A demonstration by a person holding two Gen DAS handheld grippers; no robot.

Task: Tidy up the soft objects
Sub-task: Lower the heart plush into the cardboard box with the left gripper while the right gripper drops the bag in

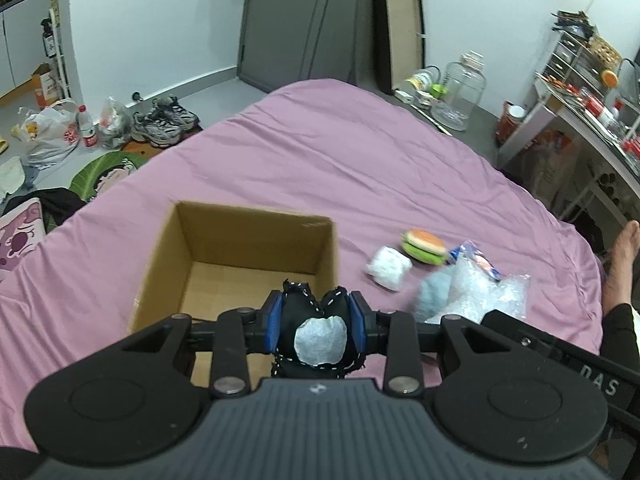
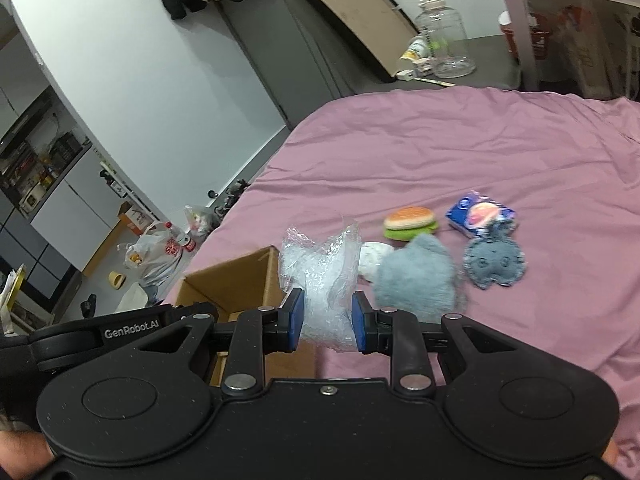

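My left gripper (image 1: 314, 322) is shut on a black stitched soft toy (image 1: 312, 324) with a white patch, held over the near edge of an open cardboard box (image 1: 256, 240) on the pink bed. My right gripper (image 2: 326, 320) is shut on a crumpled clear bubble-wrap bag (image 2: 320, 276), which hangs beside the cardboard box (image 2: 240, 280). On the sheet lie a burger toy (image 2: 410, 222), a white roll (image 2: 372, 258), a fluffy grey-blue plush (image 2: 418, 280), a denim cat-shaped pouch (image 2: 494, 264) and a blue tissue pack (image 2: 480, 214).
The pink bed sheet (image 1: 340, 152) stretches far ahead. Beyond it the floor holds a large clear jar (image 1: 460, 96), shoes (image 1: 164, 120) and plastic bags (image 1: 52, 132). A cluttered desk (image 1: 592, 120) stands at the right, where a person's bare foot (image 1: 622, 256) rests by the bed.
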